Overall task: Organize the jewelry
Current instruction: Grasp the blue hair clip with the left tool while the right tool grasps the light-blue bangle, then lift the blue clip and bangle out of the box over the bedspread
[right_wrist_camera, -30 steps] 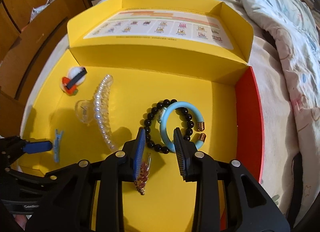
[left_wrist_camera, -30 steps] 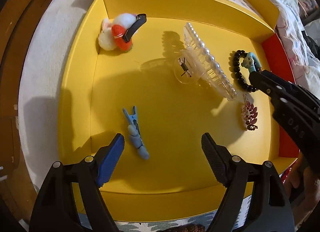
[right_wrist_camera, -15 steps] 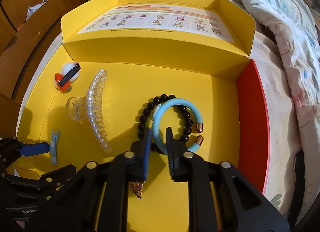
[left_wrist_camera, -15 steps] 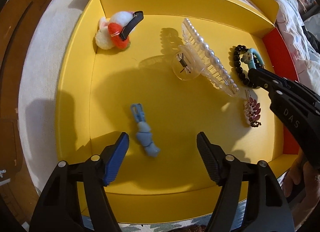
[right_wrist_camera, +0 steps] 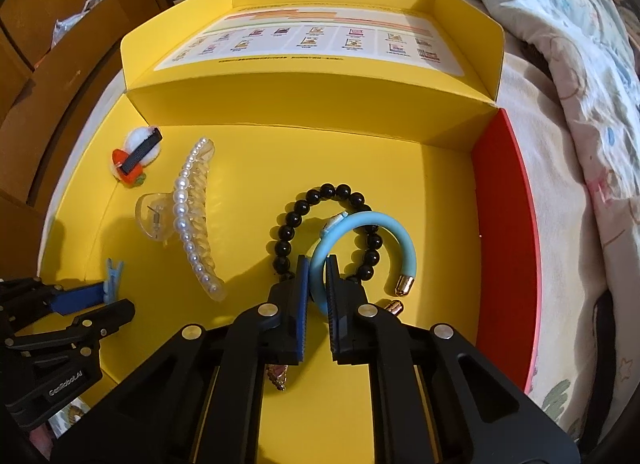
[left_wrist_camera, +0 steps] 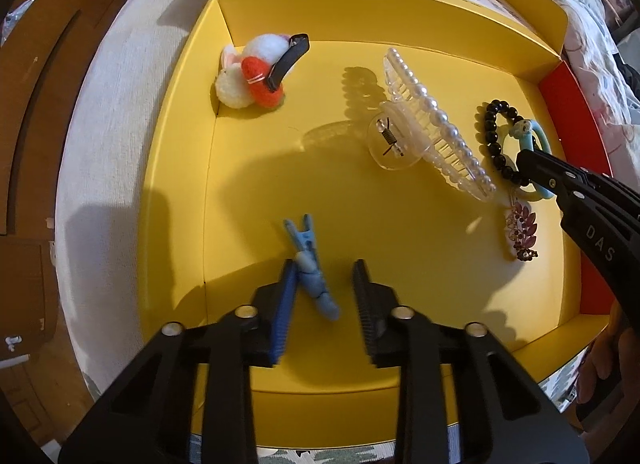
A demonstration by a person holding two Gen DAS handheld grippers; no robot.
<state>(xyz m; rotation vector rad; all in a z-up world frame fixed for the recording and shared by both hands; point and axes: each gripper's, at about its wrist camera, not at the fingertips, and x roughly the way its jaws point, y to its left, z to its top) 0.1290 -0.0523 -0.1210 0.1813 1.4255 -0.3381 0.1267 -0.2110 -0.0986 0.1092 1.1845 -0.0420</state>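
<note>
Here the left gripper (left_wrist_camera: 324,288) is closing around the small, light, stiff blue clip (left_wrist_camera: 313,274) lying between its fingertips, while the right gripper (right_wrist_camera: 316,276) is pinching the smooth blue bangle (right_wrist_camera: 362,240) at its near rim.

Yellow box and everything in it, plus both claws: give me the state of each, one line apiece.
Yellow box: open, lid flap upright.
Left claw: jaws closing around the blue clip, right pad not yet touching.
Right claw: shut on the blue bangle.
Black bead bracelet: flat, under the bangle.
Pearl claw clip: on its side, untouched.
Pom-pom clip: in the corner.
</note>
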